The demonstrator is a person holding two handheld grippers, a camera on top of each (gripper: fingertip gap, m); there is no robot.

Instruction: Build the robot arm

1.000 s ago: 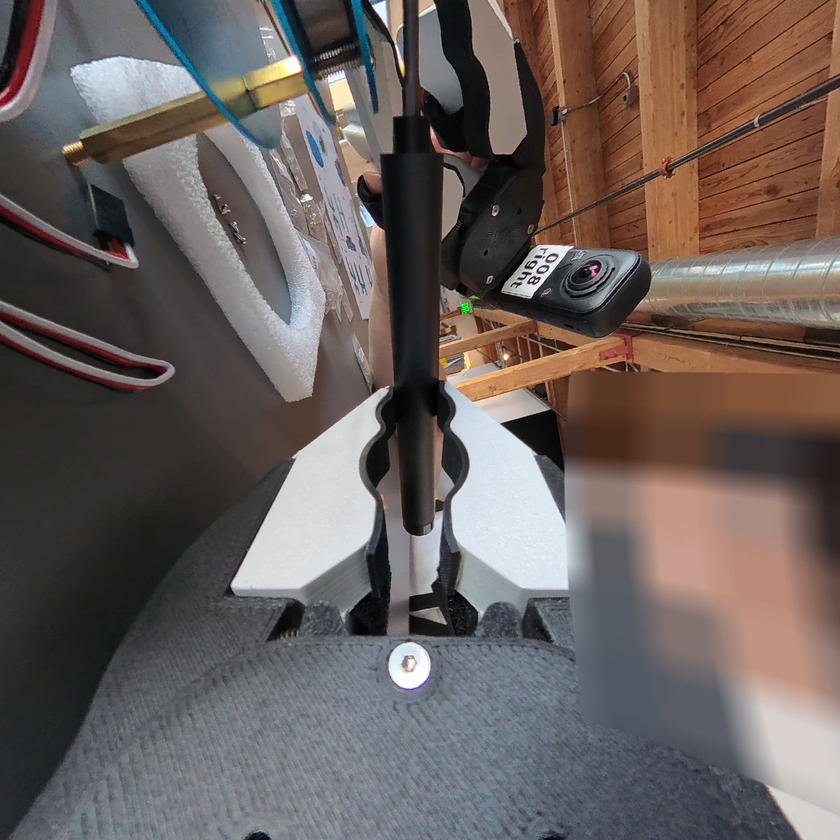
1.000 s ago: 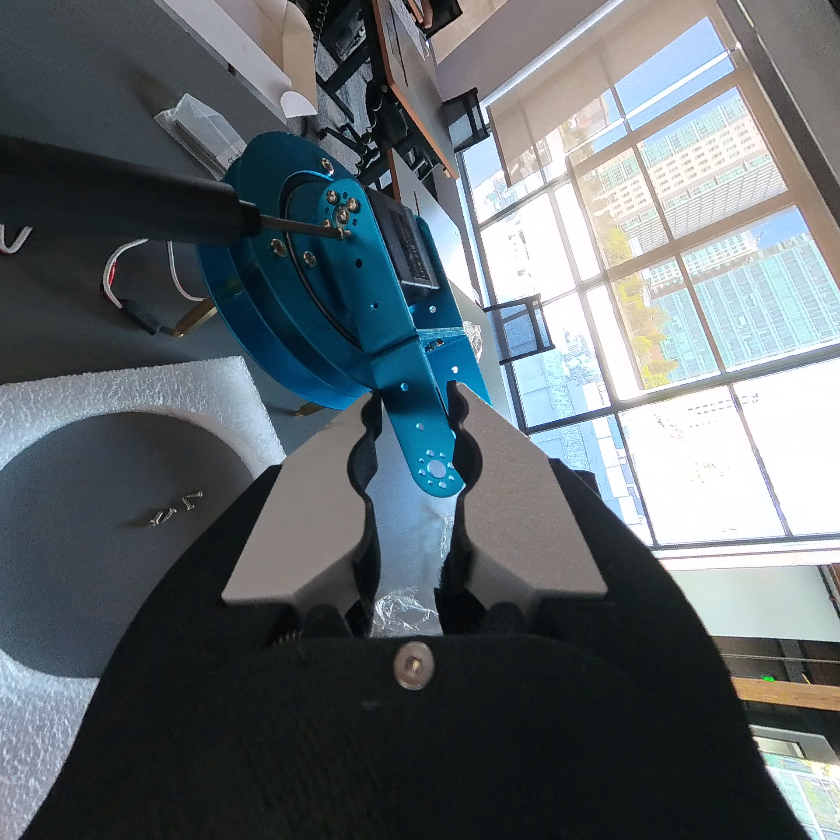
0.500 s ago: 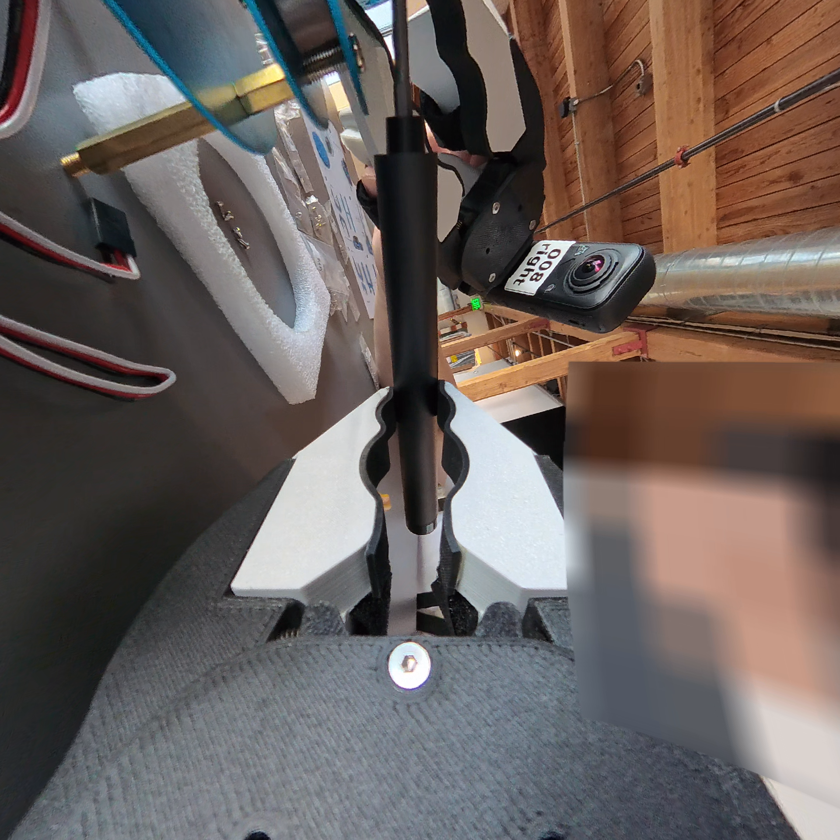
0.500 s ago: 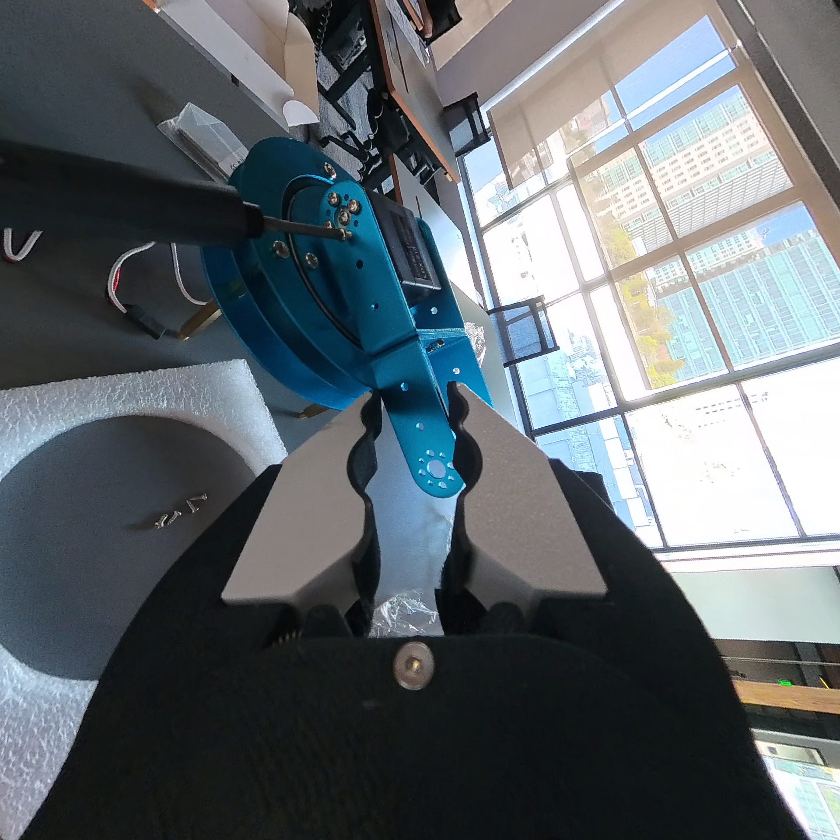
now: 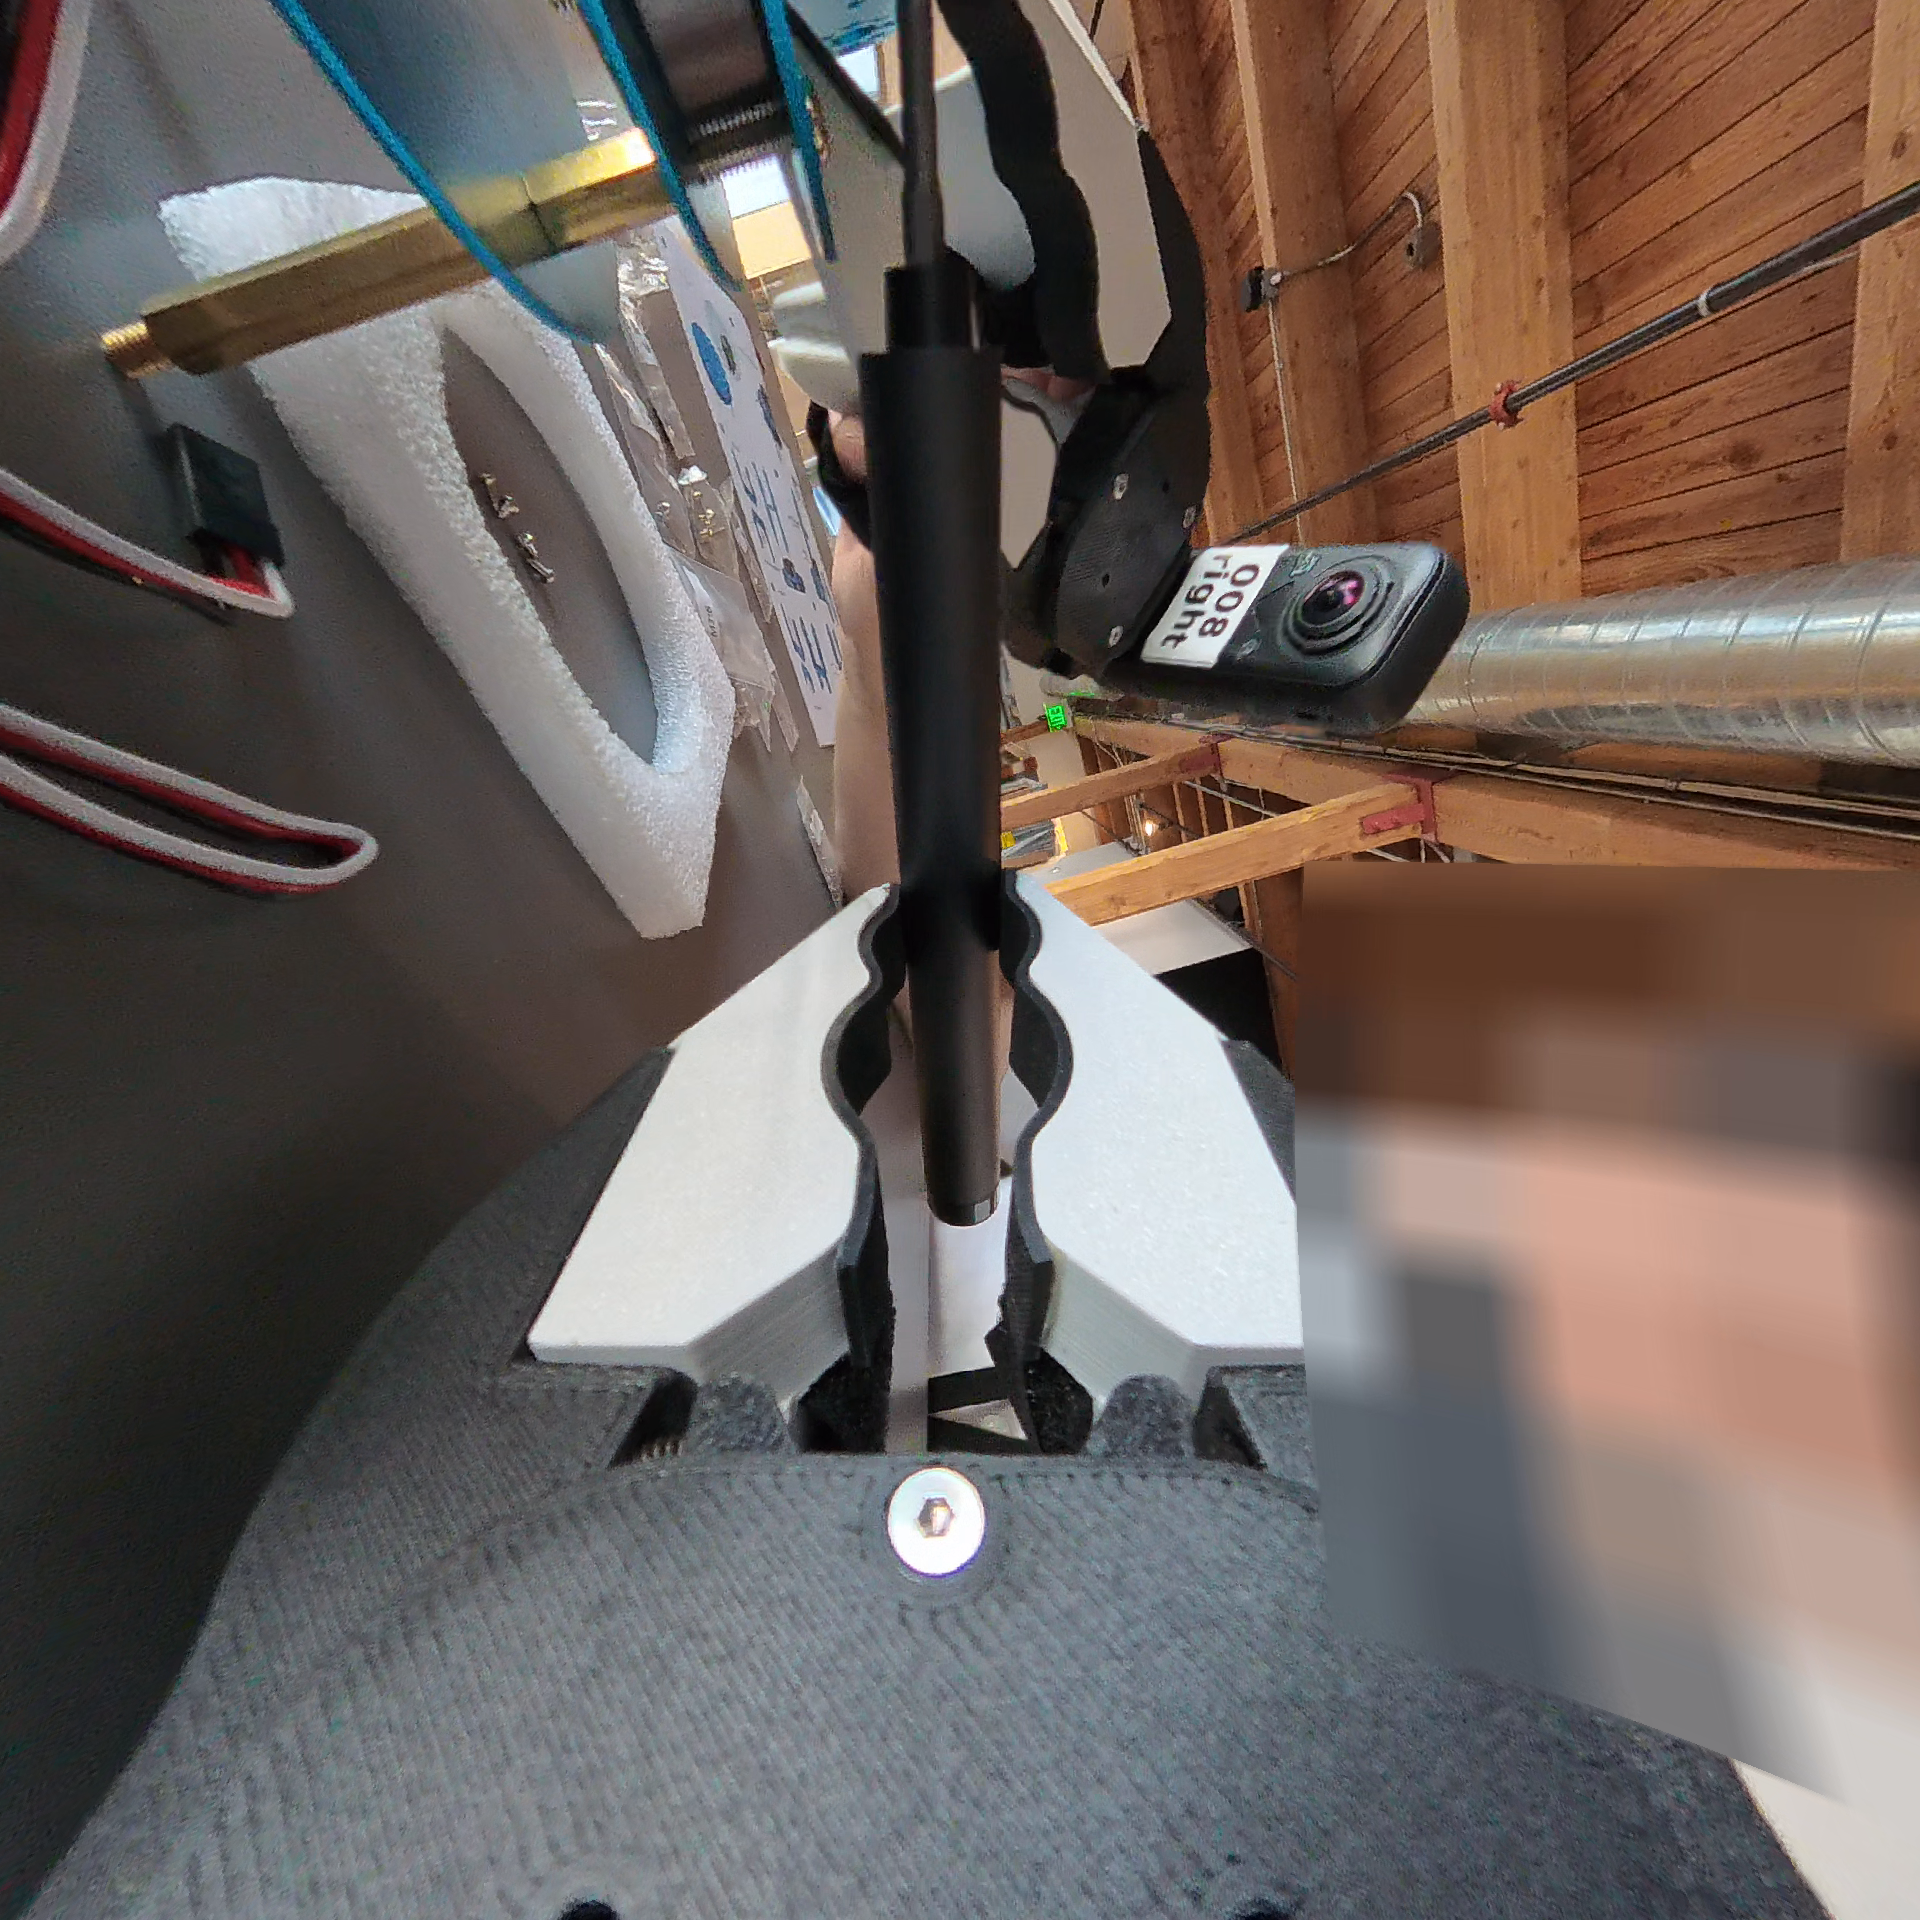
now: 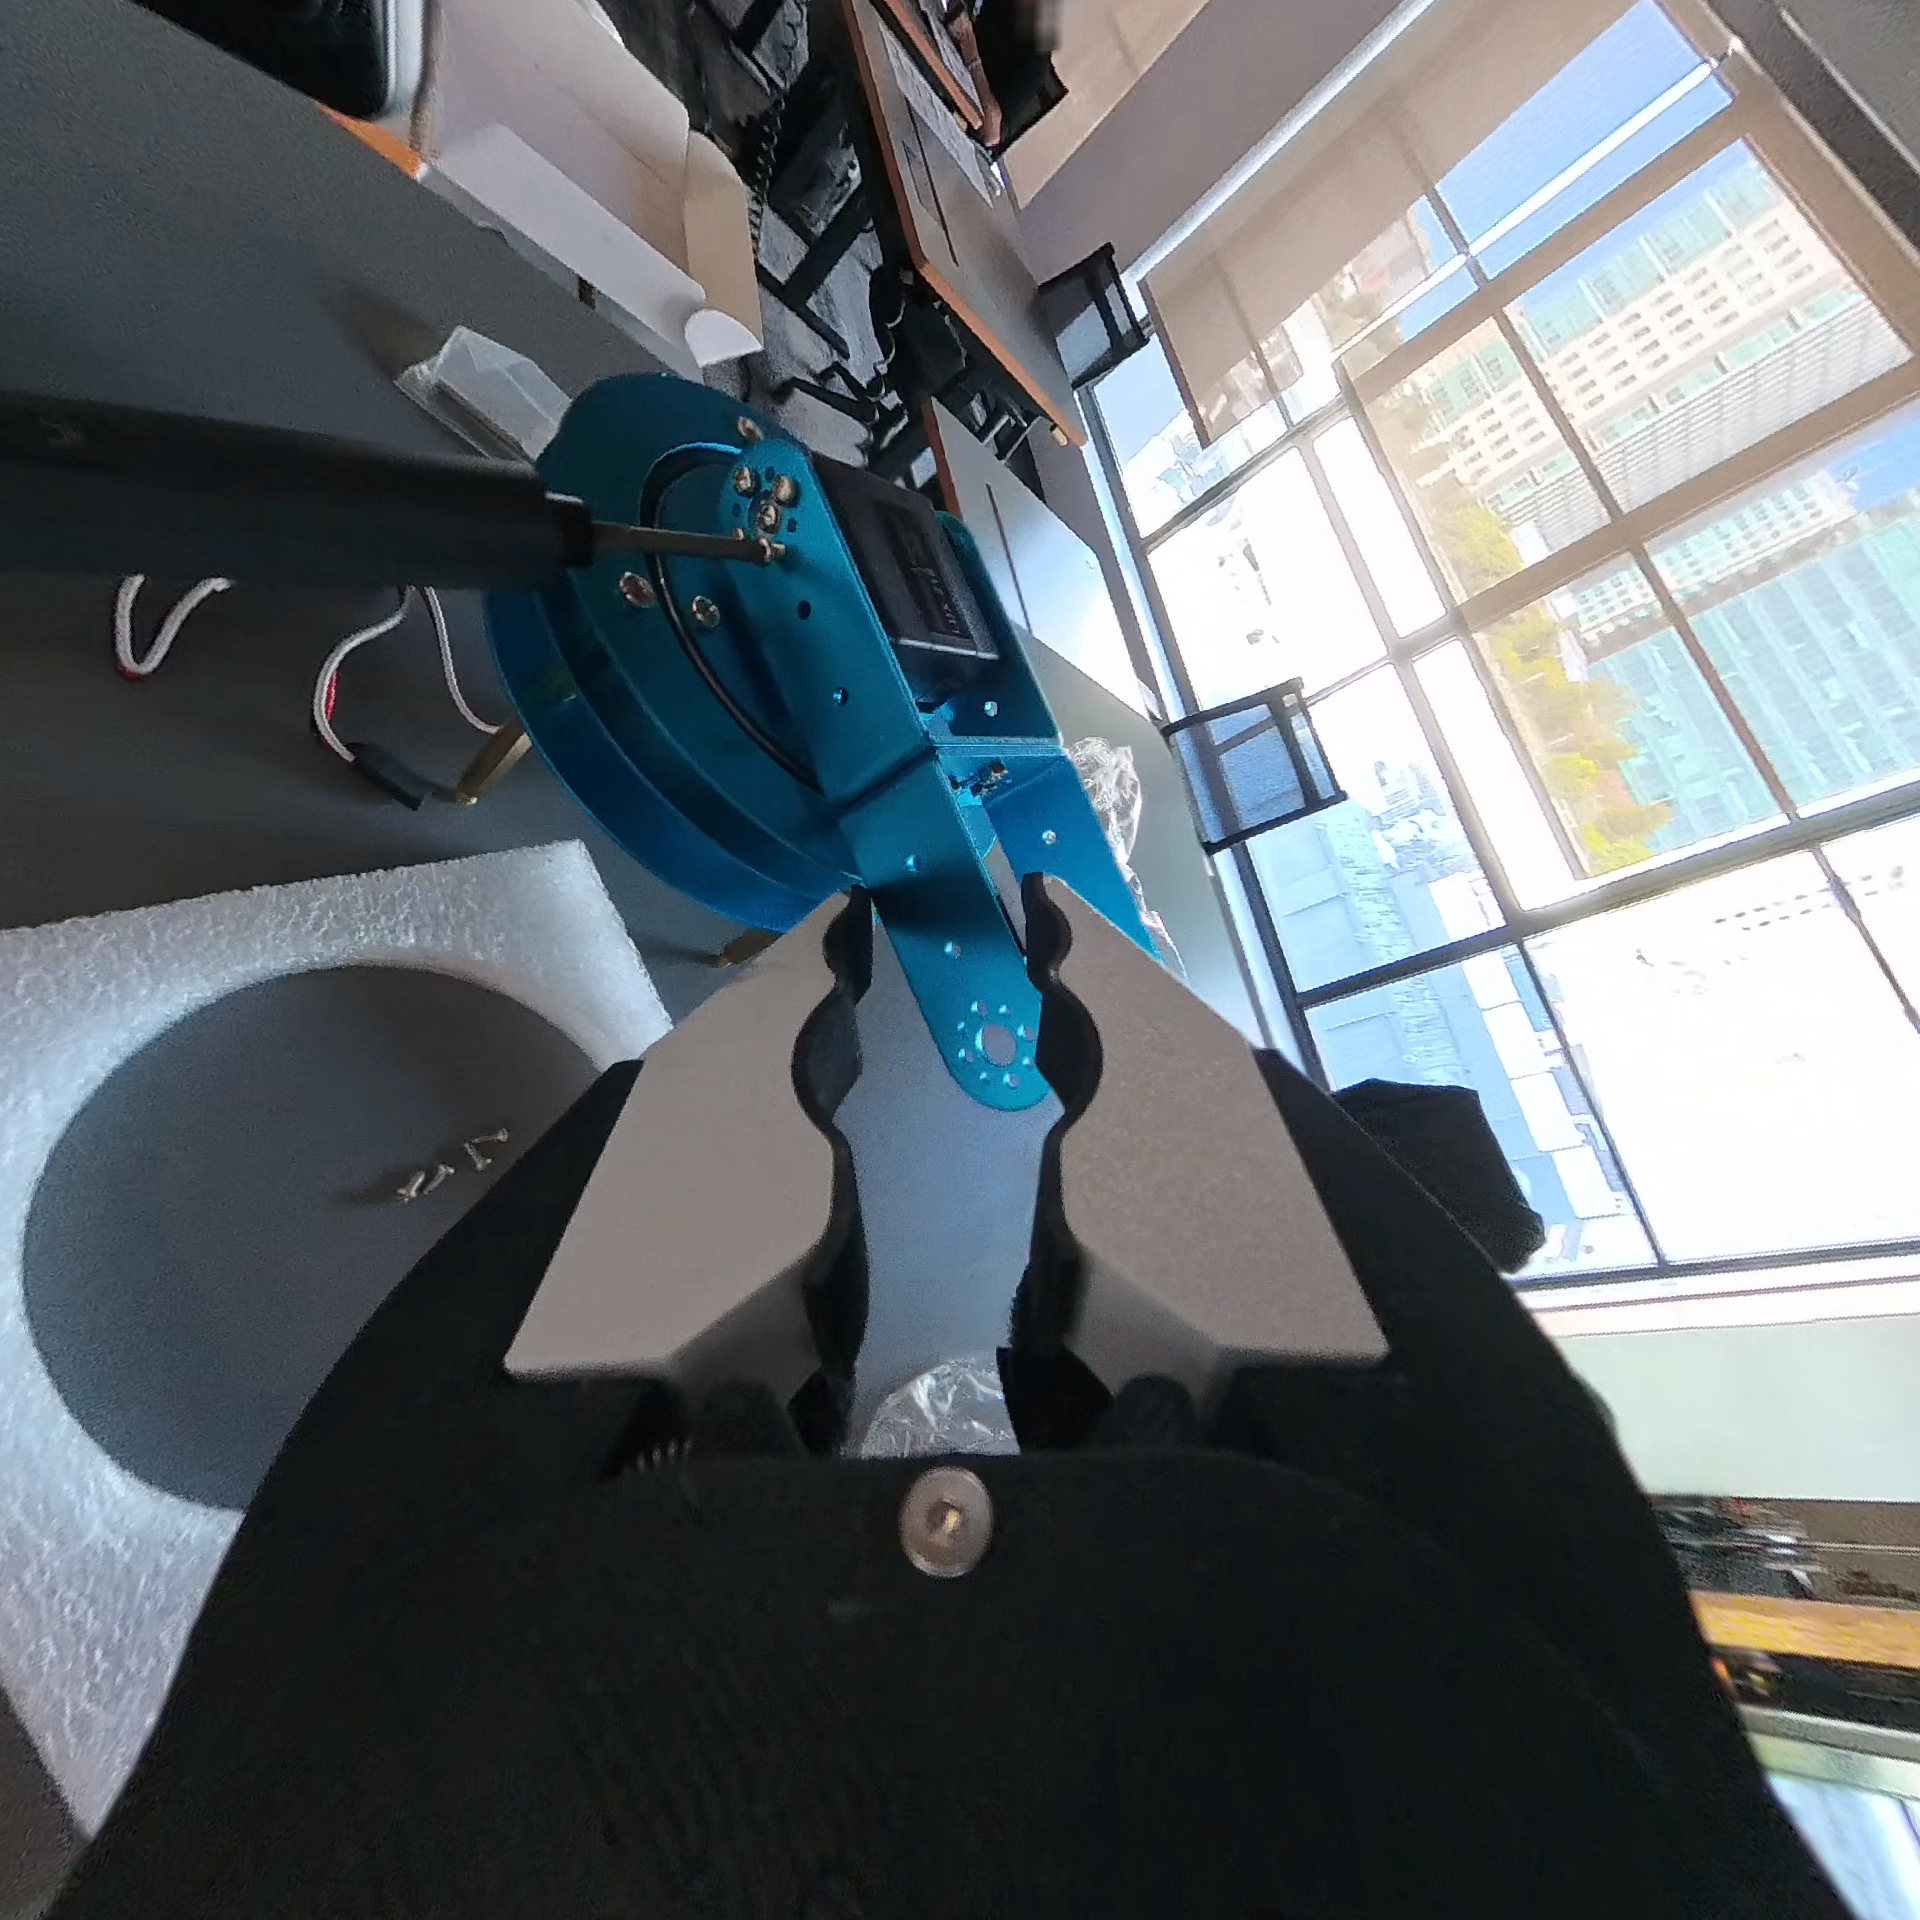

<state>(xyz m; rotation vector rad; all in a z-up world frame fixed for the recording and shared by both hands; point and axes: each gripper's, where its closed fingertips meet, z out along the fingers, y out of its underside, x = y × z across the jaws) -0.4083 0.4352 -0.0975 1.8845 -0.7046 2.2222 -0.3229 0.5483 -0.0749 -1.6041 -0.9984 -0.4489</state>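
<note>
Our left gripper (image 5: 940, 997) is clamped on the black handle of a screwdriver (image 5: 935, 727), the handle running up between the white fingers (image 5: 727, 1164) and past their tips. In the right wrist view the driver's thin shaft (image 6: 675, 538) reaches to a small screw (image 6: 771, 549) on the round end of the blue metal bracket (image 6: 810, 675).

Our right gripper (image 6: 940, 997) is closed on that bracket's narrow perforated arm (image 6: 977, 997), its jaws pressing the arm's two edges. The bracket sits over a blue disc base (image 6: 582, 727) with a black servo (image 6: 914, 582) behind it.

Beside the base, on the grey table (image 6: 208, 260), lie red and white wires (image 6: 353, 686); nearer us than the base, a white foam block (image 6: 312, 914) with two loose screws (image 6: 447, 1169) in its round cut-out.

We judge the risks thus: the bit may ride out of the screw head if the handle tilts or slips in its grip, rounding the head or scratching the bracket. The arm, held only by its edges, could twist free under turning force. A loosened screw could drop out of sight.
</note>
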